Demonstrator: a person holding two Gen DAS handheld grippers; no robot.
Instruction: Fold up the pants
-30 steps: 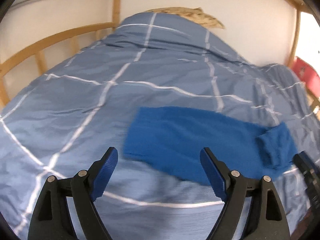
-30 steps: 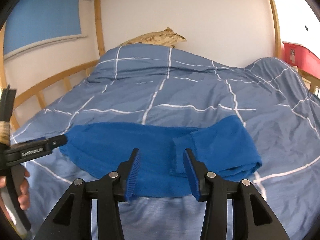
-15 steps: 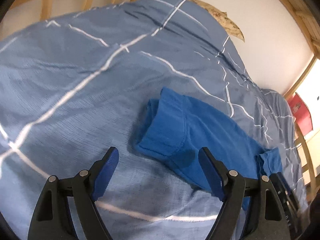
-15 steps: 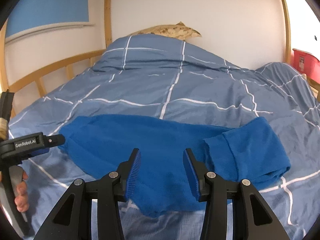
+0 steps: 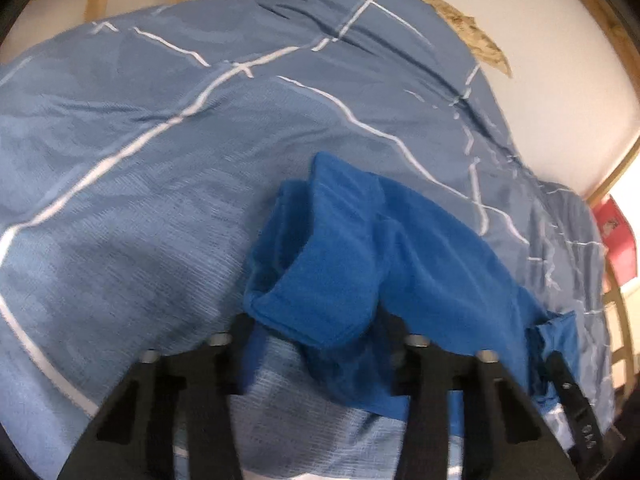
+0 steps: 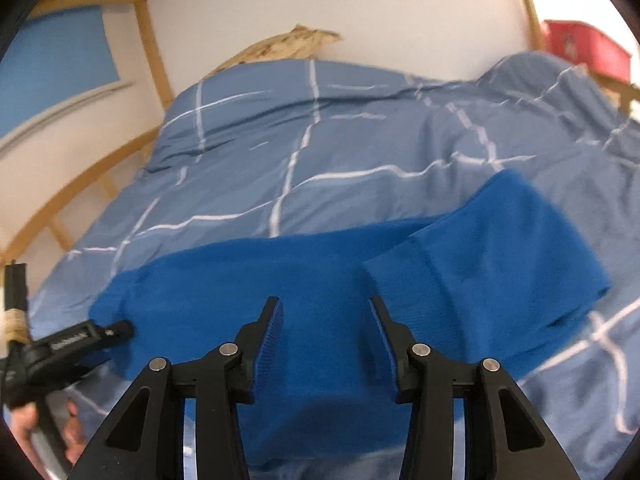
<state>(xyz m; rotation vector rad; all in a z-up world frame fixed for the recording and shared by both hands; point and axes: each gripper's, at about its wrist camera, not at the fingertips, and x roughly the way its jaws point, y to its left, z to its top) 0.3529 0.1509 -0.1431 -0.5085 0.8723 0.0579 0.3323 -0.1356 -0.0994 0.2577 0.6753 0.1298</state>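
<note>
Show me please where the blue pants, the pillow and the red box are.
Blue pants (image 6: 320, 276): right wrist view, on the flat middle of the fabric.
Pillow (image 6: 288, 42): right wrist view, on its patterned part above the duvet.
Red box (image 6: 580, 44): right wrist view, on its front side.

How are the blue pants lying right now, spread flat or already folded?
Partly folded: the blue pants lie across the duvet with the right end doubled back over itself. How many layers, cannot tell.
</note>
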